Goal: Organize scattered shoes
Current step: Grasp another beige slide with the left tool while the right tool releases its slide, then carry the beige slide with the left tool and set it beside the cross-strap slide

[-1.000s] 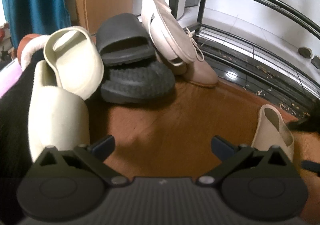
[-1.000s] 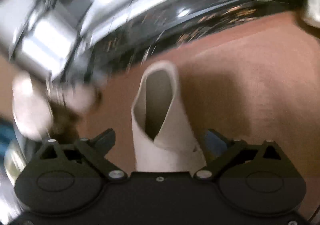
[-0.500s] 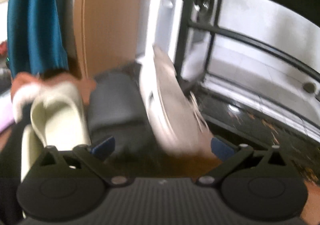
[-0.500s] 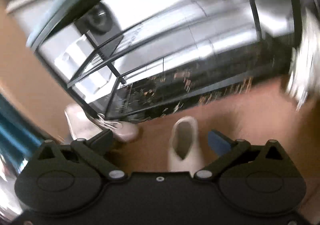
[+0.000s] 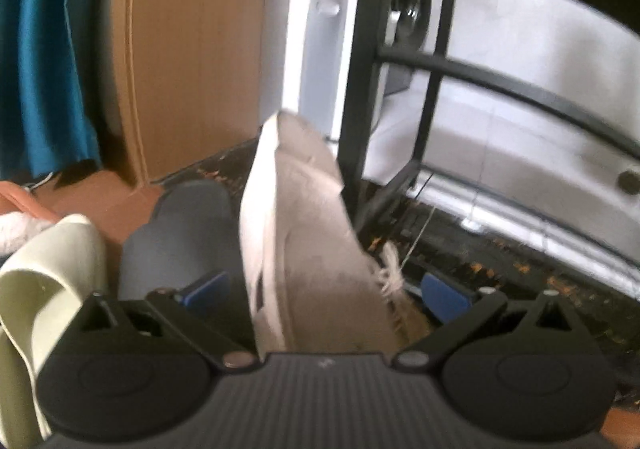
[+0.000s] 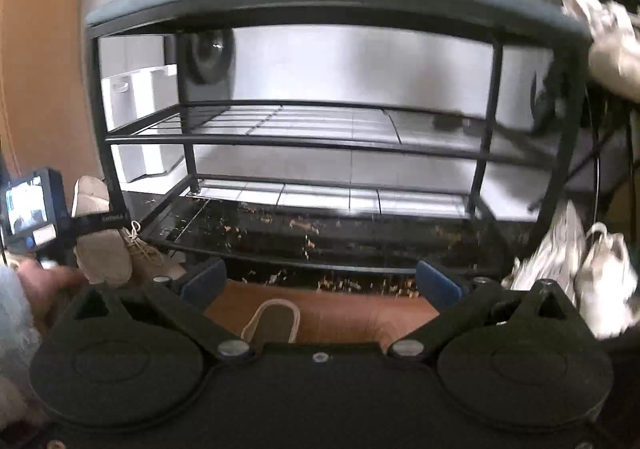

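In the left wrist view my left gripper [image 5: 324, 289] is open, and a beige lace-up shoe [image 5: 304, 249] standing on its side fills the gap between the blue pads [image 5: 204, 285]. I cannot tell whether the pads touch it. A black slide [image 5: 180, 233] and a cream slipper [image 5: 44, 289] lie left of it. In the right wrist view my right gripper [image 6: 320, 283] is open and holds nothing. A beige slip-on [image 6: 272, 319] lies on the brown floor just below it. The black shoe rack [image 6: 320, 141] stands ahead with bare wire shelves.
White sneakers [image 6: 600, 277] sit at the rack's right end. The rack's black post [image 5: 360, 89] rises right behind the lace-up shoe. A wooden panel [image 5: 192, 49] and teal curtain [image 5: 40, 49] stand at the left. A hand [image 6: 40, 285] holds the left gripper's body [image 6: 32, 209].
My left gripper has moved forward over the pile until the beige lace-up shoe sits between its fingers. My right gripper has drawn back and tilted up from the slip-on toward the rack.
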### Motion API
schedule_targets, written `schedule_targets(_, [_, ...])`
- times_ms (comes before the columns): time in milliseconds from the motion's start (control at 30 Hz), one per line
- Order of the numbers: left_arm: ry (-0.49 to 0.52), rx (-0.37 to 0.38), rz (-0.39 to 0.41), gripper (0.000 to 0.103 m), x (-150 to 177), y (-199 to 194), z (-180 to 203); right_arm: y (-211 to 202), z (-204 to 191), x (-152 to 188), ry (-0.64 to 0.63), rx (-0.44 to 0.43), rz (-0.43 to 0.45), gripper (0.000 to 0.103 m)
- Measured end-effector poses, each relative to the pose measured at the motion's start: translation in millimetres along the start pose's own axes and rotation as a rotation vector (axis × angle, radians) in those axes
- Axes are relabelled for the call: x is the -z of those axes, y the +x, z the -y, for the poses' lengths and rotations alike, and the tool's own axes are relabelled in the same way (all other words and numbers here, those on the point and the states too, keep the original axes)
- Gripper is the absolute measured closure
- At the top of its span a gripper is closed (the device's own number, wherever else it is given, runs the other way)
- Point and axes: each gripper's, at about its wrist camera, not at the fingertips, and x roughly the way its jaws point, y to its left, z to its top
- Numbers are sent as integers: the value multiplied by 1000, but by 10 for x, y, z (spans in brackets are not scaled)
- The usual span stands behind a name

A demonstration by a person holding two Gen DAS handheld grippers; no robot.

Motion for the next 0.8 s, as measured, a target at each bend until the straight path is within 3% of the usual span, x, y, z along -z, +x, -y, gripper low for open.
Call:
schedule_targets(67, [62,-18,1,1,7,45,62,16,49,-5,31,-6,-12,0])
schedule_targets(200, [82,-47,-27,4,3,100,113,16,58,34,44,-25,-39,0])
schedule_targets(267, [70,-66,-37,10,-12,106,108,19,52,46,42,-27,-43,0])
schedule_targets(333, [45,-92,-39,26,-32,99,71,22,44,56,43,-29,-47,0])
schedule_targets(367, [35,-94,-39,28,-33,89,49,17,43,64,45,-30,-48,0])
schedule_targets(633, [40,-40,-32,49,-78,-105,-70,2,50,71,71,-46,-58,0])
schedule_targets(800, [62,-24,-37,53,-74,-166,-82,-6,45,67,77,-52,-60,0])
